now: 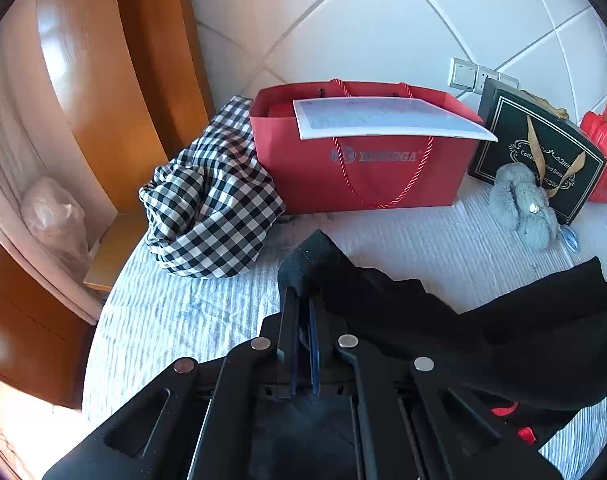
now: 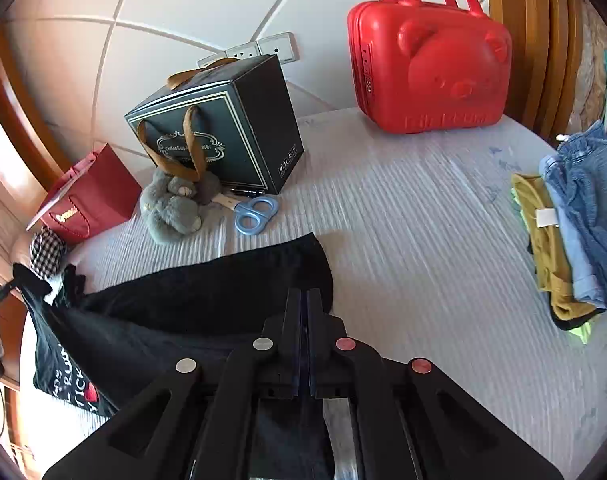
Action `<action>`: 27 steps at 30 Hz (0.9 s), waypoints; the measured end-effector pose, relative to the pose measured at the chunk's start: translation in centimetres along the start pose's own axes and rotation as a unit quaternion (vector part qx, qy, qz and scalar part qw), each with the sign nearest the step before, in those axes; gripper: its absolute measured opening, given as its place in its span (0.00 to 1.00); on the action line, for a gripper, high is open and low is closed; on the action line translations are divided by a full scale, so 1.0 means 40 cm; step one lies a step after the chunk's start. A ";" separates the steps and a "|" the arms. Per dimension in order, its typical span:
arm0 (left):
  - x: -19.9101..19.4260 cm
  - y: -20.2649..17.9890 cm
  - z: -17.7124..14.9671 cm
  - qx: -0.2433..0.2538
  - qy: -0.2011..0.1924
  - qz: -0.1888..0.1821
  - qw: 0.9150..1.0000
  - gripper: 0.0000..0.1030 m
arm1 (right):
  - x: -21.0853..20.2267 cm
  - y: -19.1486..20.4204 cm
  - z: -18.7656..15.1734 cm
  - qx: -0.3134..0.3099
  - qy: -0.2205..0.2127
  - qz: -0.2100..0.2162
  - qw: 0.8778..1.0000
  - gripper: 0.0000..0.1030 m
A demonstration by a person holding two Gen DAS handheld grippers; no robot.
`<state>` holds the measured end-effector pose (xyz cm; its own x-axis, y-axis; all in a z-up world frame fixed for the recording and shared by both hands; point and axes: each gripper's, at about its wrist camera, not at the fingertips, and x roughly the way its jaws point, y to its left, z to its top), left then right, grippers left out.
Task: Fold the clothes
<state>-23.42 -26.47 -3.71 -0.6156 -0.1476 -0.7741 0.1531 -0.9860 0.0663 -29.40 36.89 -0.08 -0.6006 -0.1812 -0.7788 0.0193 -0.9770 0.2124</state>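
Black fabric fills the bottom of both views: the left gripper (image 1: 303, 300) has its jaws clamped on the black shirt (image 1: 503, 328), the right gripper (image 2: 303, 296) on its other edge. Spread across the bed (image 2: 423, 220), it is not folded yet. Folded clothes (image 2: 575, 232) sit at right.

Right tongs (image 2: 303, 296) closed, tips over the edge of a black garment (image 2: 207, 292) spread on the white ribbed bed (image 2: 423, 240); whether cloth is pinched between them, not discernible. Far left corner of that garment lifted and stretched taut, white lettering and a red heart visible on its hanging part. Beyond it, a grey plush toy (image 2: 171, 210) beside blue scissors (image 2: 255, 210), both against a dark gift box (image 2: 223, 128) with brown ribbon handles. Red paper bag (image 2: 91, 200) at far left, checked cloth (image 2: 47, 250) just below it. Red bear-faced case (image 2: 431, 60) at the headboard. Stack of folded clothes (image 2: 575, 232), denim and mustard, at right.
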 end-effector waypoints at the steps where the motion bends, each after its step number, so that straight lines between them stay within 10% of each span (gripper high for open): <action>1: 0.019 -0.001 0.001 -0.003 0.005 0.000 1.000 0.03 | 0.016 -0.003 0.009 0.000 0.005 -0.001 1.000 0.02; 15: 0.071 -0.009 -0.026 0.010 0.031 0.005 0.999 0.03 | 0.188 0.022 -0.075 -0.028 0.118 0.010 0.993 0.36; 18: 0.068 -0.005 -0.026 0.006 0.033 0.005 0.999 0.03 | 0.198 0.043 -0.082 -0.065 0.127 -0.011 0.990 0.04; 27: 0.072 -0.021 0.031 0.005 0.014 0.011 1.000 0.03 | 0.095 0.077 0.093 -0.109 -0.020 -0.076 0.991 0.01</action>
<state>-26.26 -26.15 -5.21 -0.5896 -0.1667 -0.7903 0.1575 -0.9834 0.0900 -34.59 33.63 -0.19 -0.6413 -0.0303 -0.7667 0.0955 -0.9946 -0.0406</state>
